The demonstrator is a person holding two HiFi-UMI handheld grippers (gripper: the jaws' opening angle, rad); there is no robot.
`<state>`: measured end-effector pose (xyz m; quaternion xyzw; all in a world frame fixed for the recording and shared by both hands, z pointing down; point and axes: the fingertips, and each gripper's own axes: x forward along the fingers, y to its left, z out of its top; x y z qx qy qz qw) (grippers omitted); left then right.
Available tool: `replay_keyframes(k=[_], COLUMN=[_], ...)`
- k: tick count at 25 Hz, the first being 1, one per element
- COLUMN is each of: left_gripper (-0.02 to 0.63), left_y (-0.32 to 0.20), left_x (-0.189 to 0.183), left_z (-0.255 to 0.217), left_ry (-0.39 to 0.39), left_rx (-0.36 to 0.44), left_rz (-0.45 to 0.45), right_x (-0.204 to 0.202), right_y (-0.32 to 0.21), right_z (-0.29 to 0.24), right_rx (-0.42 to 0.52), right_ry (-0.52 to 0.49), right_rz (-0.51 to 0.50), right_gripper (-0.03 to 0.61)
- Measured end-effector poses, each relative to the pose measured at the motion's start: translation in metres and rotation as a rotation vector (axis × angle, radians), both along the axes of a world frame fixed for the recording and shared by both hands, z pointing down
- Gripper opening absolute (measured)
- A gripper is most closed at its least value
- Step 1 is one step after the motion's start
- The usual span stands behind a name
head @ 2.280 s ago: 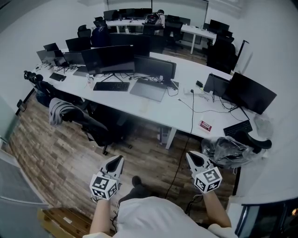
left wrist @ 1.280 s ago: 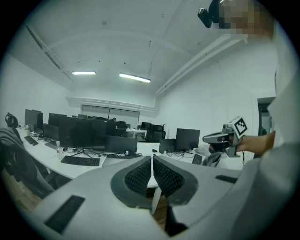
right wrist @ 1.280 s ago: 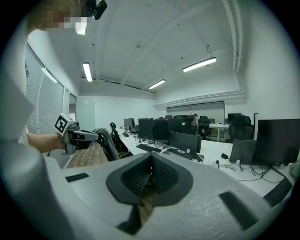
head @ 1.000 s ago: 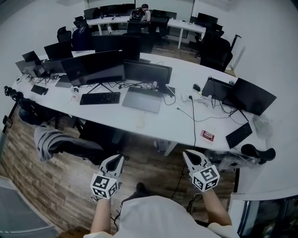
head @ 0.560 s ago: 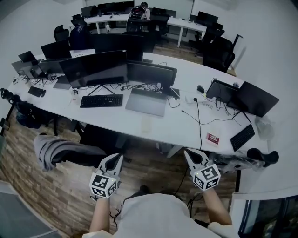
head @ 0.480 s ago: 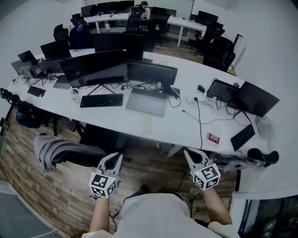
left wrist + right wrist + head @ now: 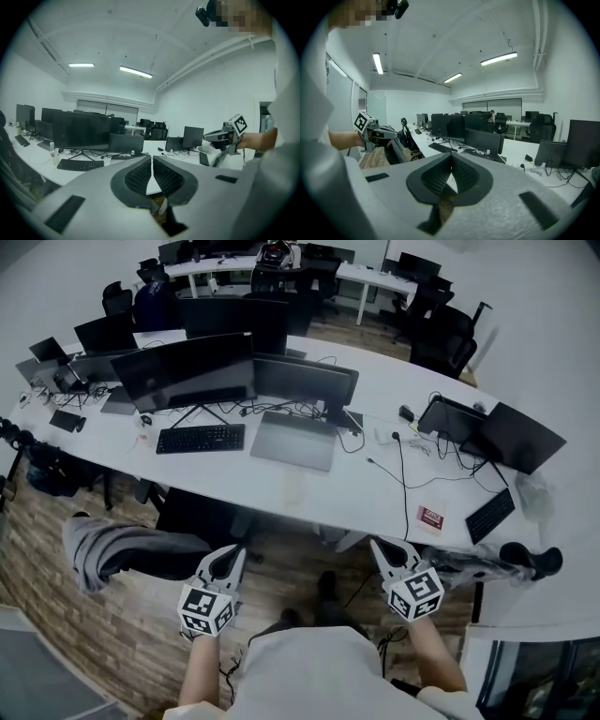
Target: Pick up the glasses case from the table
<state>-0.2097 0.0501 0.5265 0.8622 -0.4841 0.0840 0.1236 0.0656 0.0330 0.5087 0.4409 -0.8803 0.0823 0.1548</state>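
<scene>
A pale oblong thing [image 7: 293, 487], likely the glasses case, lies near the front edge of the long white table [image 7: 366, 493], in front of a closed laptop. My left gripper [image 7: 232, 555] and right gripper [image 7: 379, 545] are held level over the wooden floor, short of the table edge, one on each side of the case. Both are shut with nothing between the pads. In the left gripper view the jaws [image 7: 152, 161] meet, and the right gripper [image 7: 220, 136] shows at the right. The right gripper view has its jaws [image 7: 451, 161] closed too, with the left gripper [image 7: 379, 132] at the left.
Monitors [image 7: 192, 367], a keyboard [image 7: 200, 438] and a grey laptop [image 7: 293, 440] stand behind the case. A red and white box [image 7: 431, 517] and a cable [image 7: 403, 474] lie to the right. A chair with a grey garment [image 7: 94, 549] stands at the left, under the table edge.
The table has drawn nearer and sits lower in the head view. Both grippers stay shut and keep their spacing as they advance toward the table edge. A shoe now shows between them.
</scene>
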Motion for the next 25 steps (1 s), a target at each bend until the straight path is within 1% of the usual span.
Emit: replay_keyframes(k=[6, 11, 17, 25], left_gripper=[0.014, 0.014, 0.014, 0.014], left_y=[-0.031, -0.064, -0.111, -0.163], left_x=[0.012, 0.029, 0.046, 0.077], left_z=[0.0, -0.003, -0.004, -0.002], left_ry=[-0.009, -0.009, -0.021, -0.032], left_rx=[0.002, -0.001, 0.0, 0.004], left_rz=[-0.037, -0.073, -0.119, -0.167], right_x=[0.011, 0.028, 0.048, 0.076], right_y=[-0.04, -0.086, -0.145, -0.209], right_z=[0.002, -0.002, 0.005, 0.01], right_rx=[0.009, 0.018, 0.012, 0.01], right_ry=[-0.013, -0.025, -0.025, -0.027], right_rz=[-0.035, -0.063, -0.101, -0.157], right_gripper=[-0.002, -0.002, -0.002, -0.002])
